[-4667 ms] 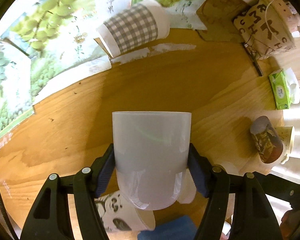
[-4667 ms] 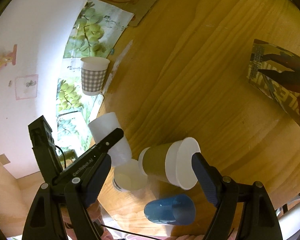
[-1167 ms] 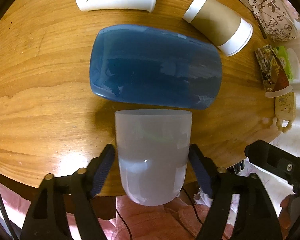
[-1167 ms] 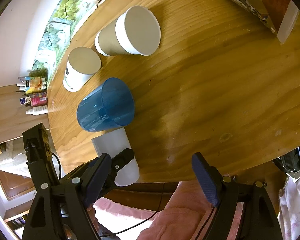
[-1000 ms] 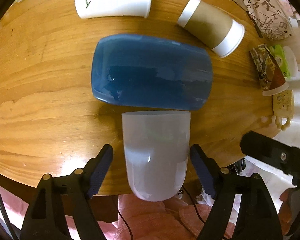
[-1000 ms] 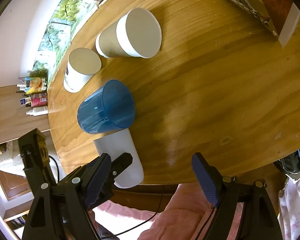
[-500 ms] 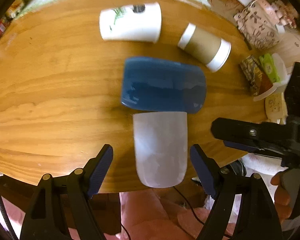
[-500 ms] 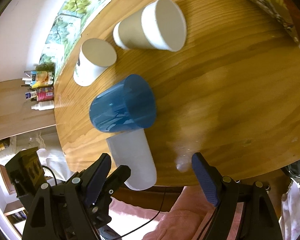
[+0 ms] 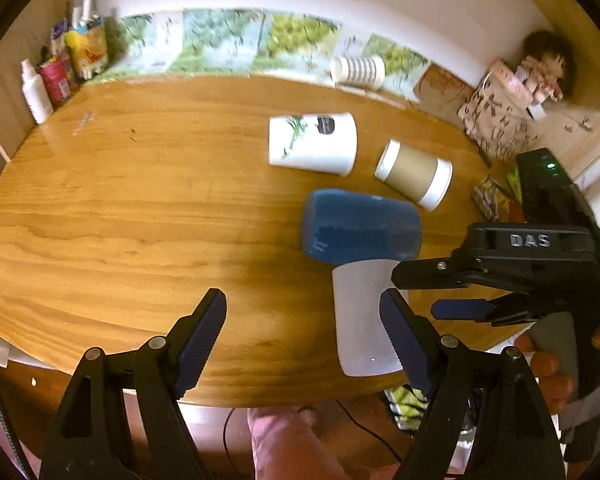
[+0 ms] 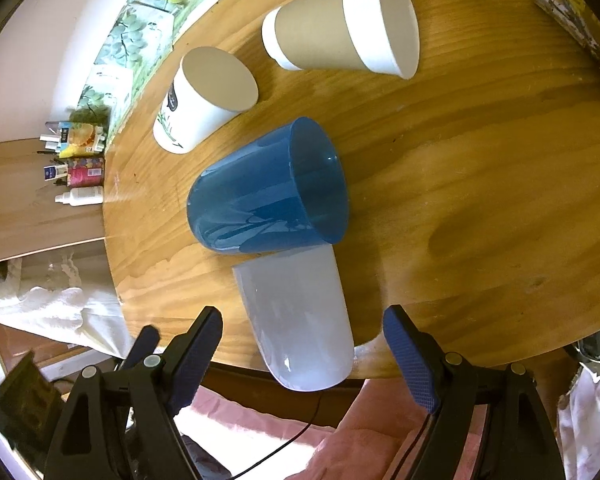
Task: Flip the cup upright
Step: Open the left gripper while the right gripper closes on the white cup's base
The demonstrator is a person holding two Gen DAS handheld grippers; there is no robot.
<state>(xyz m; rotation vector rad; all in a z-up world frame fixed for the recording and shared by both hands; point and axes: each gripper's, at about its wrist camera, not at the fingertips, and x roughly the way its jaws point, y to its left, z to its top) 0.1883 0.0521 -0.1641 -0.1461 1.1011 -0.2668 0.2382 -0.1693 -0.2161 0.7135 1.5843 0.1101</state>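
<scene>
The white cup [image 10: 300,312] lay on its side at the near edge of the surface [image 10: 480,200], its closed end overhanging the edge and its mouth touching the side of the blue cup [image 10: 268,188]. The left claw [image 9: 300,340] stood released and empty, off to the cup's left. The right claw [image 10: 300,352] was also released, its pads either side of the cup's base end without touching it.

To grip well, the right claw probably needed to advance until both pads straddled the cup's middle, then close squarely across the wall before rotating it mouth-up. A grip too near the overhanging end risked tipping the cup off the edge.

Open room lay to the right of the cup, where bare wood extended well clear. The blue cup blocked movement straight ahead. Beyond it lay a printed paper cup [image 10: 204,100] and a brown-sleeved cup [image 10: 340,28], both on their sides.
</scene>
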